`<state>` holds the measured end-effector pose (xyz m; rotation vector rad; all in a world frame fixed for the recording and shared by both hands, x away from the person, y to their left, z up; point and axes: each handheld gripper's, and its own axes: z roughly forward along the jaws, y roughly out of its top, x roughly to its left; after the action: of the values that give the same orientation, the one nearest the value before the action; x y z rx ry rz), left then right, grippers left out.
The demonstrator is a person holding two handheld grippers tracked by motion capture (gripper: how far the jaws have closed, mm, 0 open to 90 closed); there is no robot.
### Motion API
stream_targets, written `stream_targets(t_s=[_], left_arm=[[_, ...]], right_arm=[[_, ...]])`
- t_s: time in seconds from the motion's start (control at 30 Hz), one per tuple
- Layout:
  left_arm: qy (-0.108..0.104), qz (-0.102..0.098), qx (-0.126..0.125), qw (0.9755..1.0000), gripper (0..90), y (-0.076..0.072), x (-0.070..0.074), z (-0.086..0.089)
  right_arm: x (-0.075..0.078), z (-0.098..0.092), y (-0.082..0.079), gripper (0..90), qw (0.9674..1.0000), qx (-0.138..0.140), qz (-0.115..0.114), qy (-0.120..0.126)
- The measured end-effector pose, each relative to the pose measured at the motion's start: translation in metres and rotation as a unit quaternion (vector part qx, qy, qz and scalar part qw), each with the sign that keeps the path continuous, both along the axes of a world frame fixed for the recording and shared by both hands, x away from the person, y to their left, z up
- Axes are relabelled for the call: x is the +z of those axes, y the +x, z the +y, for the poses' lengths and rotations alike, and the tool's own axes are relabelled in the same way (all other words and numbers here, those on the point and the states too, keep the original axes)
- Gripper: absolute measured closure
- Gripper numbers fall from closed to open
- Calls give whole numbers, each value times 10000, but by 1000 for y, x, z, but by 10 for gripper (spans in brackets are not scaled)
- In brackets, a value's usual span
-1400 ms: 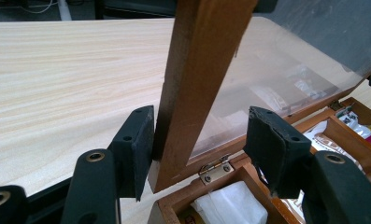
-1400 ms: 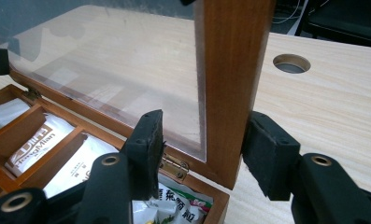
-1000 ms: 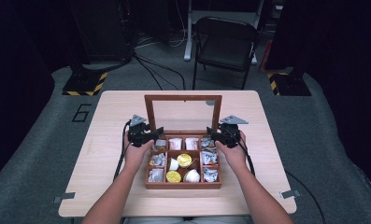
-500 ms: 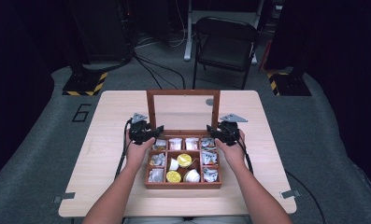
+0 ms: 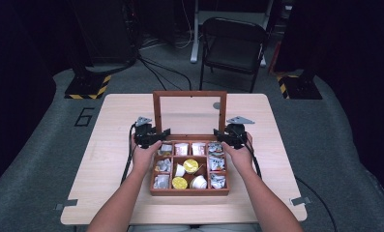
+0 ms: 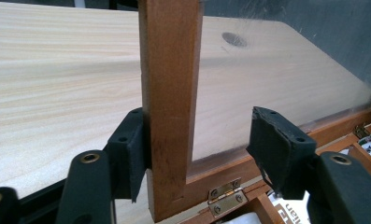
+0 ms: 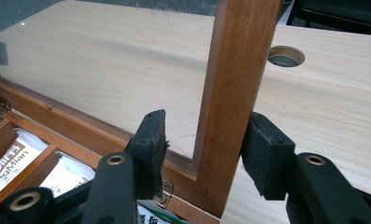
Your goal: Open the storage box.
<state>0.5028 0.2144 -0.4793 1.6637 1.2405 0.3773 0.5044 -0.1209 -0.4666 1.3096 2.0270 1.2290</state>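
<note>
Jaws first: L ones have just been opening, w/ the lid's upright side rail between them; R ones sit a bit wider than the other rail.

High view: box (image 5: 189, 166) sits mid-desk (image 5: 107, 125), lid (image 5: 189, 115) now upright at the box's far edge, glass pane facing the person. A sec ago the lid leaned further toward the person; it has since swung up to about vertical. Left gripper (image 5: 156, 137) is at the lid's L bottom corner, right gripper (image 5: 222, 136) at its R bottom corner. Packets and small cups fill the box's compartments.

Left gripper view: lid's L rail stands between the jaws. One pad touches the rail's outer face; the other pad is well off it, over the glass. No squeeze, so prob. letting go. Brass hinge (image 6: 226, 193) just below the rail.

Right gripper view: R rail between the jaws; a thin gap shows on each side, so pads bracket it w/o pressing as far as I can tell.

Meaning, imo: opening is about done. Lid seems to stand by itself, so both hands can likely back off and go for the contents.
</note>
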Motion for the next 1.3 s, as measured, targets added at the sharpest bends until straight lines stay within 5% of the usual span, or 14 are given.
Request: stream_targets(t_s=[1.3], left_arm=[[-92,346,-31,9994,355,19,-7,0]], right_arm=[[-3,4,18,433,9986,-60,527,9]])
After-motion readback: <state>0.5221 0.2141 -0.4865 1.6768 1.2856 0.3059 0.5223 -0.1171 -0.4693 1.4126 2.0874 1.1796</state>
